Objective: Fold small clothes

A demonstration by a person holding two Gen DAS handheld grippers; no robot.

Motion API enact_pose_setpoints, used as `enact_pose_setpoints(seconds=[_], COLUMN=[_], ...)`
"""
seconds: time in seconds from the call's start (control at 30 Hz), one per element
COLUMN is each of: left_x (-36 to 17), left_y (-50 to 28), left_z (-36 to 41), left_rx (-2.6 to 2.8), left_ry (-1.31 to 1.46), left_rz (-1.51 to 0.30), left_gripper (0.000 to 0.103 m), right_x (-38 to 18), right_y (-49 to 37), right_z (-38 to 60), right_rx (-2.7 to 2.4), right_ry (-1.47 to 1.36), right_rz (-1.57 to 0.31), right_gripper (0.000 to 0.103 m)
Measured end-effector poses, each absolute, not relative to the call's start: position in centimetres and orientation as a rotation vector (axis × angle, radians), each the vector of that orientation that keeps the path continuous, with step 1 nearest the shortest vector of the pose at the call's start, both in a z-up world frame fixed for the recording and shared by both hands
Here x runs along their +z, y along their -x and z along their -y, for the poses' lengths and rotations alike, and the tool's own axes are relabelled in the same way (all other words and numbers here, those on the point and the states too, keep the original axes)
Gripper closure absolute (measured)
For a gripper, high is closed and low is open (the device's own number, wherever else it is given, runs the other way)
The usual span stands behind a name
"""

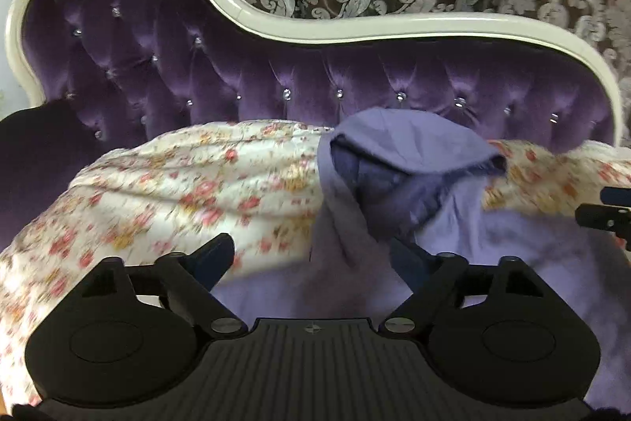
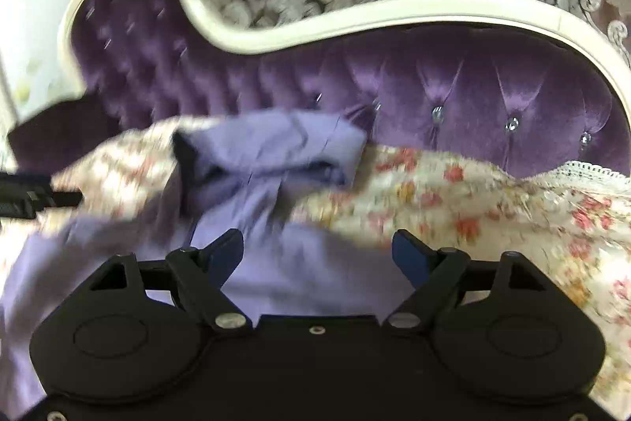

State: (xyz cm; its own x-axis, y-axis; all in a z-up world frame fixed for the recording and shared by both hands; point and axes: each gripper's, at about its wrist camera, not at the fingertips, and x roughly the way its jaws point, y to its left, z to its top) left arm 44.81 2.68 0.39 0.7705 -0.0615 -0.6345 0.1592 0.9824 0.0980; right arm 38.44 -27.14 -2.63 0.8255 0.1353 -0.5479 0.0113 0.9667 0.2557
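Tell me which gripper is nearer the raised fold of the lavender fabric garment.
Roughly equal. Left gripper sits below-left of the raised fold; right gripper sits below-right of it; both open, touching nothing.

1. Supporting surface – a chaise sofa point(image 1: 299, 81) with tufted purple velvet back, crystal-like buttons and a curved cream frame point(image 1: 355, 26); the back rises highest toward 10 o'clock in both wrist views.
2. Seat covering – a floral sheet point(image 1: 177, 184), white ground with pink and yellow flowers, lies directly on the seat and spans it from 9 o'clock to 3 o'clock. A lace edge point(image 2: 587, 170) shows at 3 o'clock in the right wrist view.
3. On the sheet: a lavender garment point(image 1: 394, 152), rumpled, its upper part folded over at 12 o'clock of centre, the lower part spread toward 6 o'clock. Detail blurred.
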Motion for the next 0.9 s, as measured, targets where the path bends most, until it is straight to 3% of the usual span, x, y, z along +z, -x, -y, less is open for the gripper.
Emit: enact_pose_setpoints(seconds=[0.3, 0.63, 0.9], left_x=[-3.3, -5.3, -6.5], left_y=[-51.8, -56.7, -58.5], left_z=[0.2, 2.3, -1.5], left_rx=[-0.134, -0.083, 0.002], left_ry=[-0.212, -0.284, -0.04], left_rz=[-0.663, -0.638, -0.629], left_gripper=[0.02, 0.02, 0.02], right_x=[-9.4, -9.4, -8.7], right_y=[-43.7, -43.5, -43.5], right_z=[25.6, 24.5, 24.6], right_rx=[-0.048, -0.057, -0.06], right_ry=[-0.427, -0.342, -0.348], right_rz=[-0.609, -0.595, -0.577], right_gripper=[0.02, 0.019, 0.019])
